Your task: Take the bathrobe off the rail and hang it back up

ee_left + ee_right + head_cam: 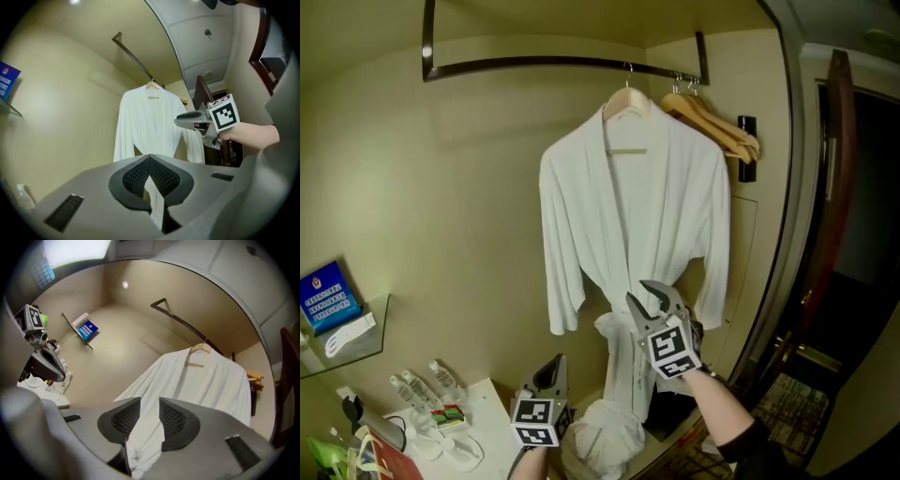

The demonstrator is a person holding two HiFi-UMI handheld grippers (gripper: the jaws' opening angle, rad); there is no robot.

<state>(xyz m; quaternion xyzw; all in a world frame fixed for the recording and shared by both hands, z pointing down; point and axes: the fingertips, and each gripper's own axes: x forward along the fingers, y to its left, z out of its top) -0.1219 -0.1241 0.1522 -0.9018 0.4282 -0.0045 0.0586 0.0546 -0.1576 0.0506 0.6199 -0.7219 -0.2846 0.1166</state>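
Bathrobe (628, 216) looks soft, light and limp, near the right end of the rail (534, 64); best lifted by its hanger (626, 101). Left hand-held gripper (555, 364) seems clamped on its cloth; right hand-held gripper (649, 298) gapes.

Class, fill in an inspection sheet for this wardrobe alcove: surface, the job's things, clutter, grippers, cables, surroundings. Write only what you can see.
Surface: white tabletop at lower left, partly in view.
Job's things: white bathrobe on a wooden hanger, hooked on the dark rail; its lower part is bunched.
Clutter: water bottles on the tabletop; spare hangers at the rail's right end.
Grippers: left gripper jaws together, a white strip in the slit, held or not unclear; right gripper jaws apart, robe fabric in the gap.
Cables: nothing seen.
Surroundings: beige walls, blue sign, dark wooden door at right.
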